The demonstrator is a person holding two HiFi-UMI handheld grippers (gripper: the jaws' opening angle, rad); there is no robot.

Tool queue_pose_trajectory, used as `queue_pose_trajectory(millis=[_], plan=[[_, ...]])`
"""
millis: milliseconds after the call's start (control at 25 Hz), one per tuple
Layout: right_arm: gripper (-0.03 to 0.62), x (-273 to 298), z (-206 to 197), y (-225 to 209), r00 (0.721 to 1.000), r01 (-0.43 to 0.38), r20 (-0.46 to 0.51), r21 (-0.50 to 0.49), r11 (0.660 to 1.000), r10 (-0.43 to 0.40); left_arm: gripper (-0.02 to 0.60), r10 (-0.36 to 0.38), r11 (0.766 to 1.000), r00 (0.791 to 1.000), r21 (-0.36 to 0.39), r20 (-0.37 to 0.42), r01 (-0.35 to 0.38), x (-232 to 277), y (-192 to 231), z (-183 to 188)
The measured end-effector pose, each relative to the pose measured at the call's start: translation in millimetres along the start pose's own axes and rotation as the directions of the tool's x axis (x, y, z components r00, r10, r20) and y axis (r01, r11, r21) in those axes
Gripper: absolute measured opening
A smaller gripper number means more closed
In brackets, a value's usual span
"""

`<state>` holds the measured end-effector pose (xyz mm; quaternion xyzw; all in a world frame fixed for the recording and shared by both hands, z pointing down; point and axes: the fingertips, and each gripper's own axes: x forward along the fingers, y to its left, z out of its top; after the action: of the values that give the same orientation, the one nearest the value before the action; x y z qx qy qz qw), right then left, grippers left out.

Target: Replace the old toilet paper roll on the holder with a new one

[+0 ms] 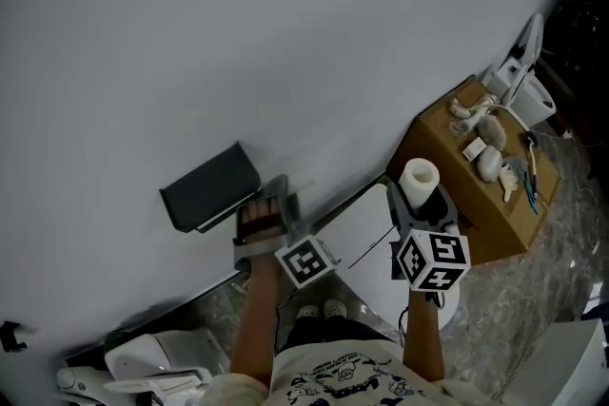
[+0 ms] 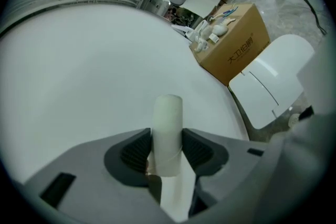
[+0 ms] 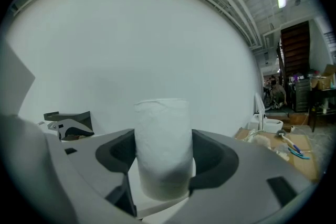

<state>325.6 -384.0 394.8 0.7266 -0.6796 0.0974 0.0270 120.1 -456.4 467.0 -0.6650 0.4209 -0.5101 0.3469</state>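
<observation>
Done so far: the old roll (image 2: 168,128) appears to be off the holder (image 1: 211,187); no roll can be made out under the holder's dark cover on the white wall
Left to do: the new roll (image 3: 163,139) is not yet mounted; by my judgement it has to go left to the holder and be seated there, and the old one must be put aside (perhaps by the cardboard box (image 1: 485,228) at the right, already strewn with odds and ends)
Left gripper (image 1: 270,209): clenched on the old roll, a slim pale tube standing upright between the pads; jaws parted by no more than the tube's width; it hangs just right of the holder and a little nearer
Right gripper (image 1: 420,203): grasping the new roll, thick and white, upright, pads pressed on both flanks; jaws set wider, by the roll's full thickness; well to the right of the holder, near the box's left corner
Task's things: both rolls are in the grippers, off the wall; the holder sits at the far left, apart from each
</observation>
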Motion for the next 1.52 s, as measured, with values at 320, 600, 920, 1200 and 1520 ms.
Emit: queue_pose_trajectory(millis=[320,600,920,1200,1520], plan=[[0.317,-1,-1,-9,1.0,0.008,0.002,0.012,1.0,-0.008,0.189,0.003,0.969,0.982,-0.242,0.189,0.044,-22,17,37],[0.316,5,2,9,0.999,-0.042,0.011,0.016,0.999,0.042,0.189,0.039,0.807,0.926,-0.558,0.376,0.192,-54,43,39],[0.317,12,2,33,0.994,-0.106,0.013,0.019,0.994,0.106,0.189,0.226,0.489,0.82,-0.789,0.526,0.371,-94,93,12],[0.318,14,2,53,0.988,-0.154,0.017,0.028,0.988,0.153,0.189,0.356,0.306,0.817,-0.883,0.454,0.357,-109,111,-38],[0.318,17,-2,79,0.978,-0.21,0.008,0.01,0.978,0.21,0.189,0.39,0.296,0.838,-0.913,0.383,0.279,-123,120,-65]])
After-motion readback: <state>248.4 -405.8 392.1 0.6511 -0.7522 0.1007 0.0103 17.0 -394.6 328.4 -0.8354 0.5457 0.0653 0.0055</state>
